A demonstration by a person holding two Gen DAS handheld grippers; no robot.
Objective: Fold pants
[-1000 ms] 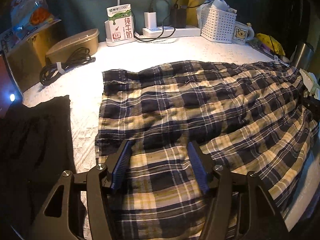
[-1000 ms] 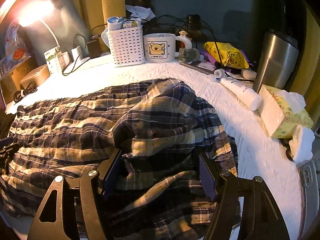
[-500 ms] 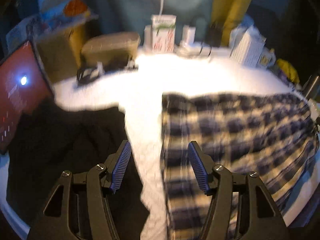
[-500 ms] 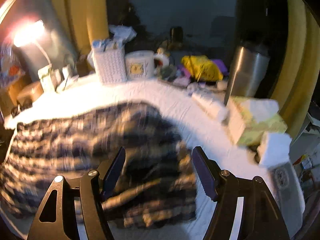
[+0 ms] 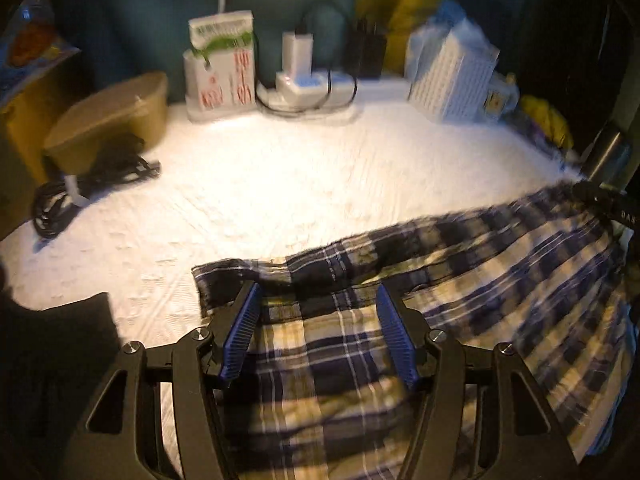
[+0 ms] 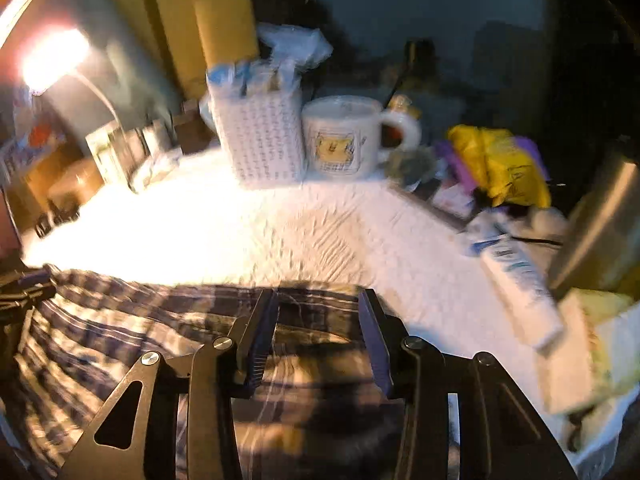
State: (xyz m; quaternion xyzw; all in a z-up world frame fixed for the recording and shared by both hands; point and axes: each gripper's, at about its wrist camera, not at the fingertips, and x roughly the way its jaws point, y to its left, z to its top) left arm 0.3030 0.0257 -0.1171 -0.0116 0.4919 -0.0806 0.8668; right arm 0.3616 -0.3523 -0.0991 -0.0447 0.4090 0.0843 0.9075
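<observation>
Fingers of the right gripper (image 6: 318, 336) are closing over a plaid fold not yet pinched; the left gripper (image 5: 320, 330) stands half-wide, empty. Risk: a shallow bite slips off (cloth looks thin, rumpled). Checked navy-and-cream pants (image 5: 460, 288) lie on the white counter (image 5: 280, 184), at 5 o'clock.

Left gripper (image 5: 318, 326) agape; right gripper (image 6: 318, 334) closing

Right gripper (image 6: 318, 336) jaws closing over plaid pants (image 6: 120, 320), mug (image 6: 344, 138) behind
</observation>
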